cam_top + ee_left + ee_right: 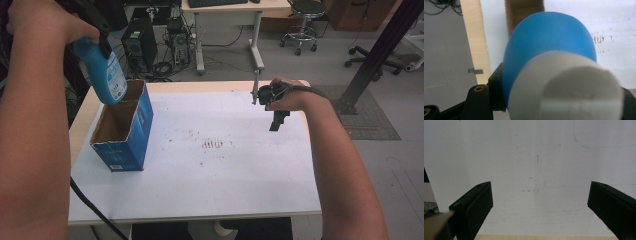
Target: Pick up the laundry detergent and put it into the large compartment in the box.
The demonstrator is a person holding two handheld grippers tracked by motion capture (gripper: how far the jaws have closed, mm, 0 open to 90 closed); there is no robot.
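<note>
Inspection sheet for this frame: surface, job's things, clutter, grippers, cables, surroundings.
Surface: white table top with small brown marks near the middle.
Job's things: blue bottle with a white cap, tilted, bottom end over the open blue cardboard box at the table's left.
Clutter: nothing seen.
Grippers: left gripper shut on the bottle; right gripper open above bare table.
Cables: black cable hanging at the table's front left.
Surroundings: computer towers, desk, stool and chair on grey floor.

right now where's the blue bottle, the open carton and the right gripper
blue bottle [107, 75], high view, on its labelled body above the carton's mouth
open carton [142, 125], high view, on its blue outer side wall
right gripper [540, 202], right gripper view, midway between its two black jaws, which stand apart over the white tabletop
</note>
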